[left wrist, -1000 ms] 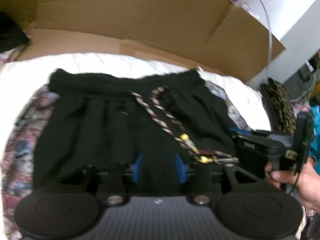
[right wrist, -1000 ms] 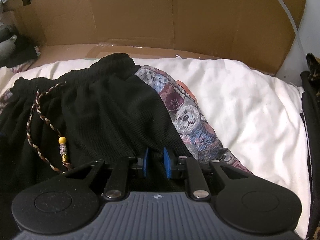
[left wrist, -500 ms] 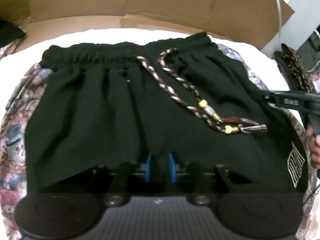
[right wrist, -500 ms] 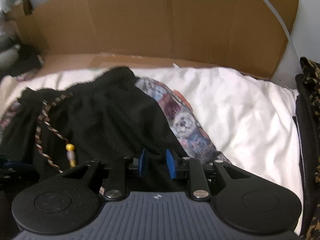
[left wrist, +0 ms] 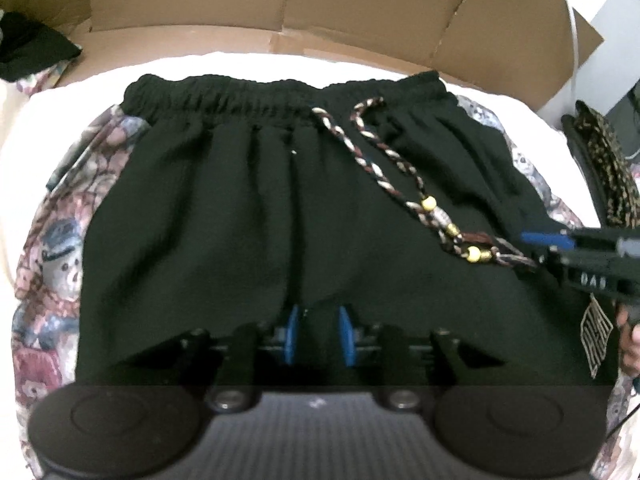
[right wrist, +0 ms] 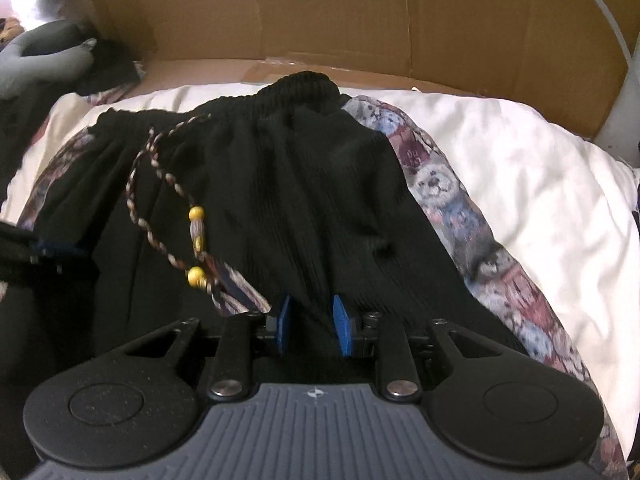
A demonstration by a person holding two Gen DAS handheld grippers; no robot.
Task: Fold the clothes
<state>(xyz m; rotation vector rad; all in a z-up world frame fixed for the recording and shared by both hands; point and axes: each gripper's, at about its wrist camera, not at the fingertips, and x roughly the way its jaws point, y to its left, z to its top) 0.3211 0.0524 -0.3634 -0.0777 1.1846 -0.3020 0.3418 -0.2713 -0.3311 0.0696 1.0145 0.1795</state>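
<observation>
Black shorts (left wrist: pixel 240 220) with teddy-bear print side panels lie flat on white bedding (right wrist: pixel 540 200), waistband away from me. A braided drawstring (left wrist: pixel 384 176) with yellow beads trails across the front. My left gripper (left wrist: pixel 319 332) sits at the near hem, its jaws opening slightly with black cloth still pinched between the blue pads. The right gripper (right wrist: pixel 312 328) is shut on a bunch of the shorts (right wrist: pixel 300 200) at the right leg hem, and creases run toward its pads. Each gripper shows in the other's view: the right gripper (left wrist: pixel 536 248) and the left gripper (right wrist: pixel 60 252).
Brown cardboard (left wrist: pixel 320 8) walls the far side of the bed. Dark clothing (left wrist: pixel 32 52) and a grey soft item (right wrist: pixel 40 56) lie at the far left. A leopard-print item (left wrist: pixel 604 168) stands at the right edge. A hand (left wrist: pixel 628 336) holds the right gripper.
The left gripper came down closer to the near hem and its pads narrowed onto the cloth. The shorts went from rumpled to spread flat. The right gripper shifted sideways.
</observation>
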